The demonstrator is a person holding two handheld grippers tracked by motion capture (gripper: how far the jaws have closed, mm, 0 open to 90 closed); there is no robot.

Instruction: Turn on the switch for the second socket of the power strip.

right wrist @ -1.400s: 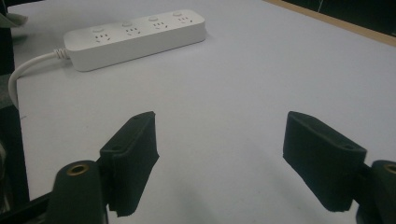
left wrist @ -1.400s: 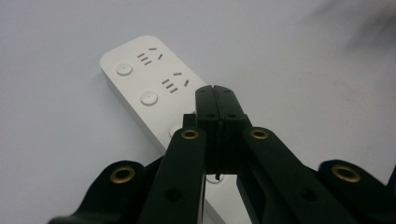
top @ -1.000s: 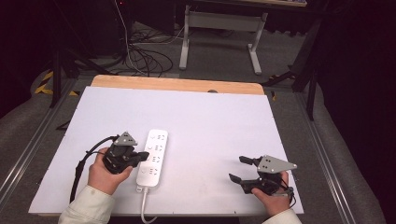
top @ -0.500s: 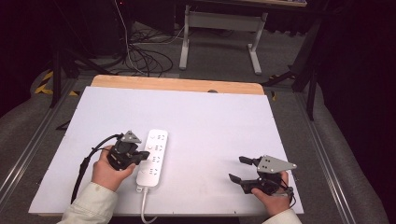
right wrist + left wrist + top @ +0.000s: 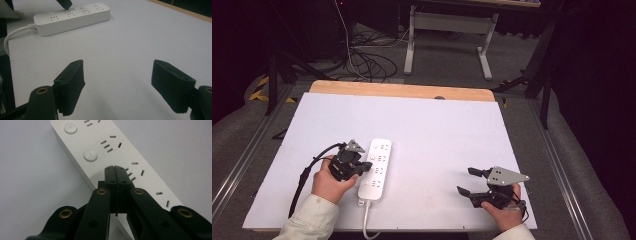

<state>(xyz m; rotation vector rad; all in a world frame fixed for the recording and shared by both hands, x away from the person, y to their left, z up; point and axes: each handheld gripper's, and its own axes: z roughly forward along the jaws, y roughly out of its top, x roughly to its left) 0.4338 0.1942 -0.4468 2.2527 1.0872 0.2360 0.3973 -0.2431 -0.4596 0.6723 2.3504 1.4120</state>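
Observation:
A white power strip point(image 5: 376, 171) lies on the white table top point(image 5: 437, 130), its white cord point(image 5: 364, 226) running off the near edge. My left gripper point(image 5: 366, 166) is shut with nothing between its jaws. In the left gripper view its joined tips point(image 5: 115, 168) hover over or rest on the power strip point(image 5: 105, 147), beside a socket and just below a round button point(image 5: 90, 155); contact is unclear. My right gripper point(image 5: 467, 181) stands open at the front right, far from the strip. The right gripper view has its gripper point(image 5: 117, 85) empty and the power strip point(image 5: 72, 17) far off.
A wooden strip point(image 5: 402, 90) borders the table's far edge. The left gripper's black cable point(image 5: 304, 175) loops on the table at the left. Beyond the table stand a desk frame point(image 5: 447, 25) and tangled floor cables point(image 5: 367, 60).
The left hand has shifted slightly right and forward, bringing the shut jaws further over the power strip. The right gripper has stayed in place.

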